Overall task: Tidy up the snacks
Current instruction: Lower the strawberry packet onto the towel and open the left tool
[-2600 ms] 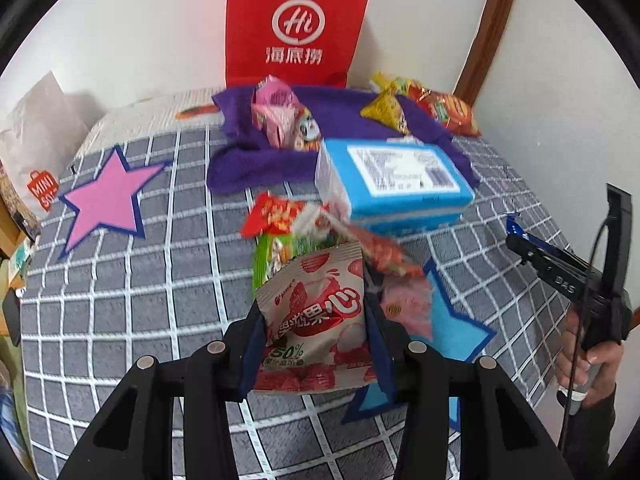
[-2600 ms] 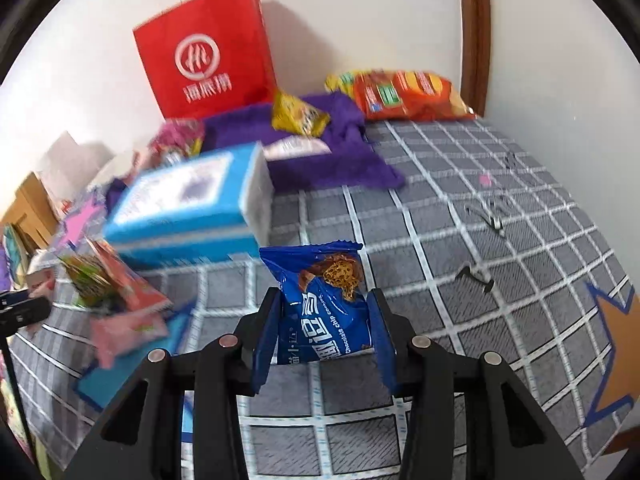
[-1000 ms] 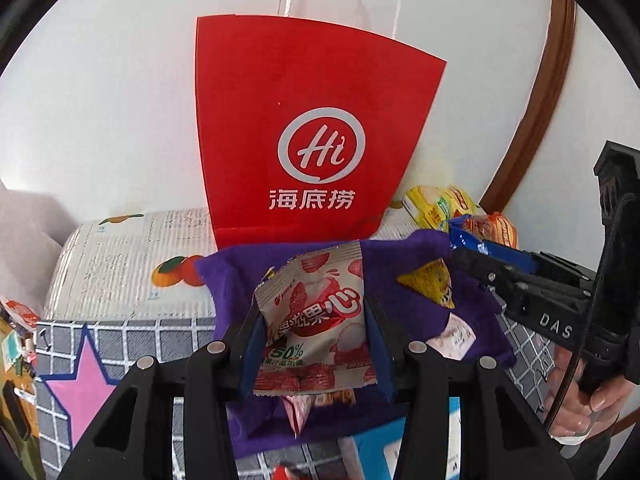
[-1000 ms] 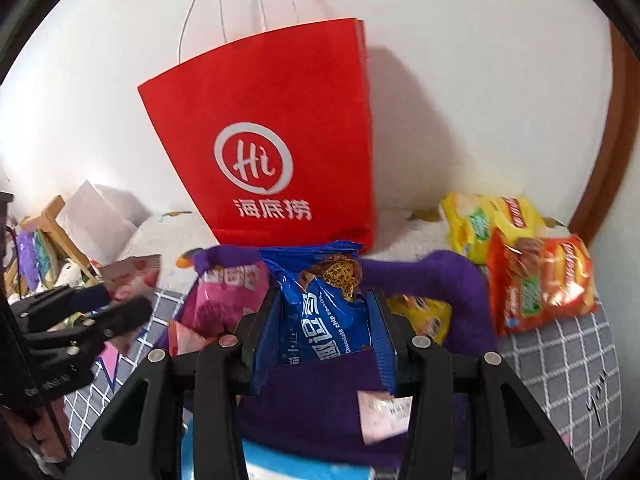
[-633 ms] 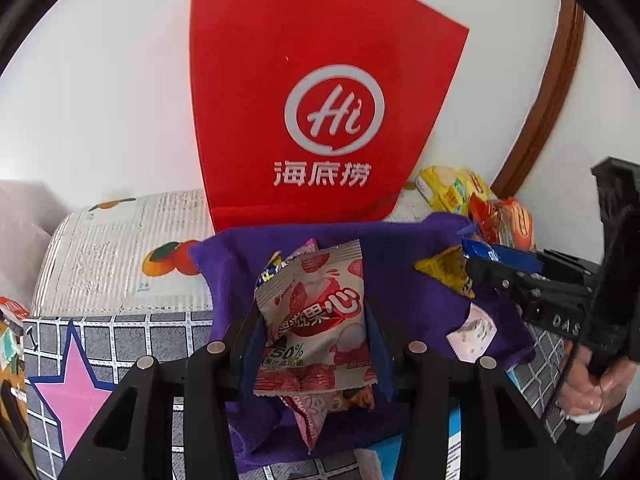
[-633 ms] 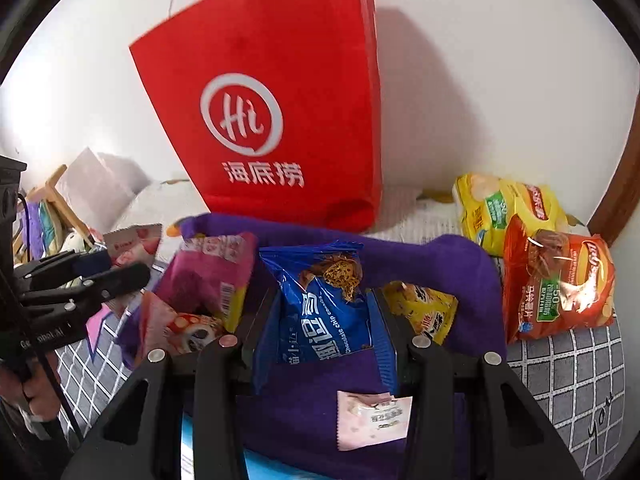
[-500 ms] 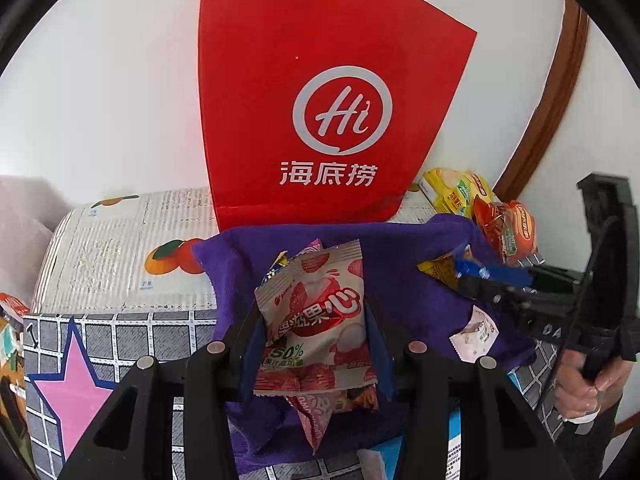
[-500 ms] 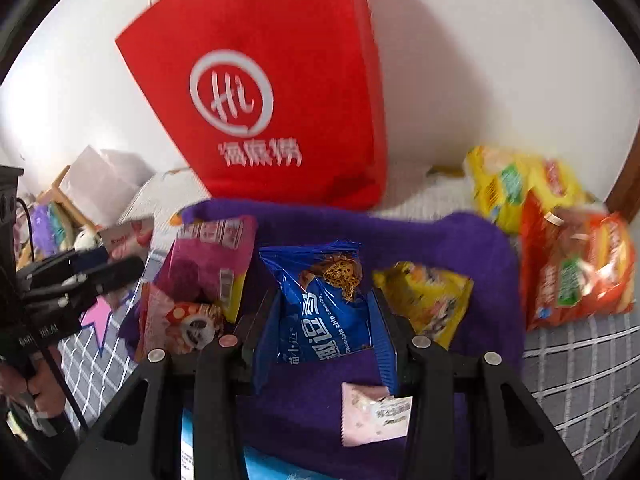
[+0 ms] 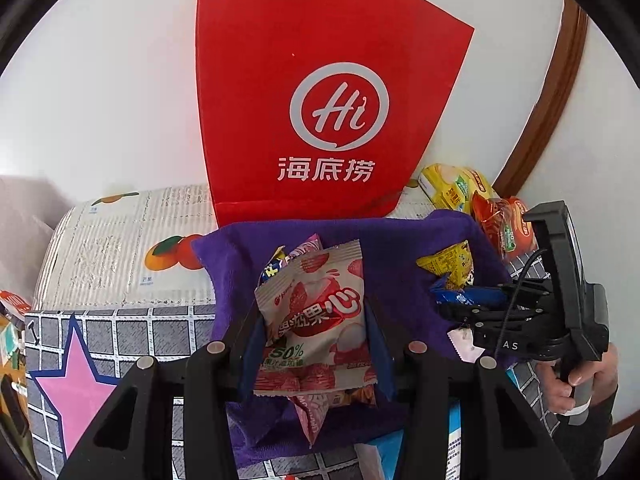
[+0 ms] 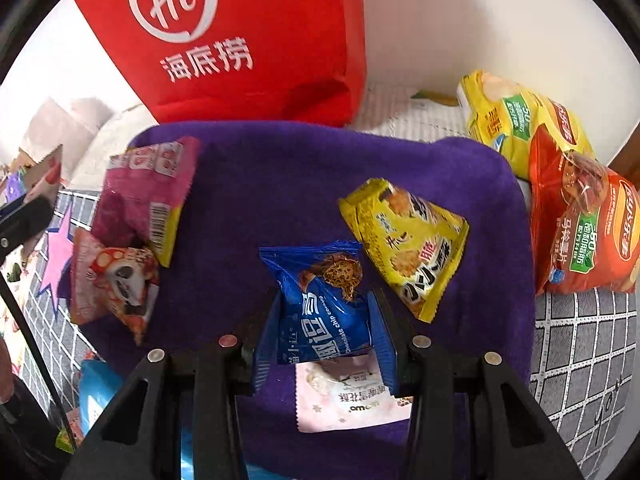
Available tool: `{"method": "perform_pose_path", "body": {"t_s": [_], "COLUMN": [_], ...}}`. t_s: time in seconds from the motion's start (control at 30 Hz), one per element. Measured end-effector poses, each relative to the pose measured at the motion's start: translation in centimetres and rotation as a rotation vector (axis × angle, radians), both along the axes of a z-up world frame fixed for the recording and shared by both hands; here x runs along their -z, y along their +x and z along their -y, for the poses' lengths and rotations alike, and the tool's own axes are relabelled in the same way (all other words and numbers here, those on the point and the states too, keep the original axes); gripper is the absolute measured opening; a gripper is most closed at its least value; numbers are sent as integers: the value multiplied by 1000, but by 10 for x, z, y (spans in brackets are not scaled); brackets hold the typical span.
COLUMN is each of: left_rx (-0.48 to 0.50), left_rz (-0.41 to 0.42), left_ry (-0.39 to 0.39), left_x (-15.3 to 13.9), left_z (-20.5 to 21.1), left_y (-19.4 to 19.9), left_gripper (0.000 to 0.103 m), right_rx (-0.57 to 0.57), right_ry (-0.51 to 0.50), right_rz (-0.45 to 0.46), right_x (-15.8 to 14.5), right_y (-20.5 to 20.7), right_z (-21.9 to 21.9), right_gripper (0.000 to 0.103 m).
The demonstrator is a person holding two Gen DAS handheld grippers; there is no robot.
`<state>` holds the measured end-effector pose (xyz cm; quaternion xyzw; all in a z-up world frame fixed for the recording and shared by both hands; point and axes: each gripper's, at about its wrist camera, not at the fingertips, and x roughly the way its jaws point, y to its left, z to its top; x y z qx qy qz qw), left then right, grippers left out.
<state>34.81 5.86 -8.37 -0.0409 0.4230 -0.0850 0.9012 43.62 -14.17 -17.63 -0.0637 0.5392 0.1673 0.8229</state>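
My left gripper is shut on a white and pink strawberry snack packet, held above the left part of a purple cloth. Pink packets lie under it on the cloth. My right gripper is shut on a blue chocolate chip cookie packet, low over the middle of the purple cloth. A yellow triangular packet lies just right of it, a pale pink packet just below. The left wrist view shows the right gripper with the blue packet at the cloth's right side.
A red paper bag stands against the wall behind the cloth. Yellow and red crisp bags lie at the right. A pink packet and a mushroom-print packet lie on the cloth's left. A blue box sits near the front.
The right gripper sank toward the purple cloth and tipped downward, still holding the blue packet. The left gripper with the strawberry packet barely moved.
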Motion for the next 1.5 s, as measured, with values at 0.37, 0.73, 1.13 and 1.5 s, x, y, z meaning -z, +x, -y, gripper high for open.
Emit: {"method": "perform_pose_path", "body": {"t_s": [0.37, 0.73, 1.13, 1.5], "left_rx": [29, 62, 42, 29], "left_rz": [-23, -100, -128, -140], "left_ry": [-37, -64, -9, -69], "left_x": [7, 31, 47, 47], "left_z": [4, 16, 20, 11], "left_y": [3, 11, 16, 19], "left_gripper": [44, 45, 51, 69], "right_rx": [-18, 20, 35, 33], "right_ry": [-19, 63, 68, 62], "right_rz": [4, 94, 111, 143], "right_x": [-5, -44, -50, -59], "right_y": [-2, -9, -12, -18], "right_z": [0, 13, 22, 17], "right_gripper": [56, 61, 61, 61]}}
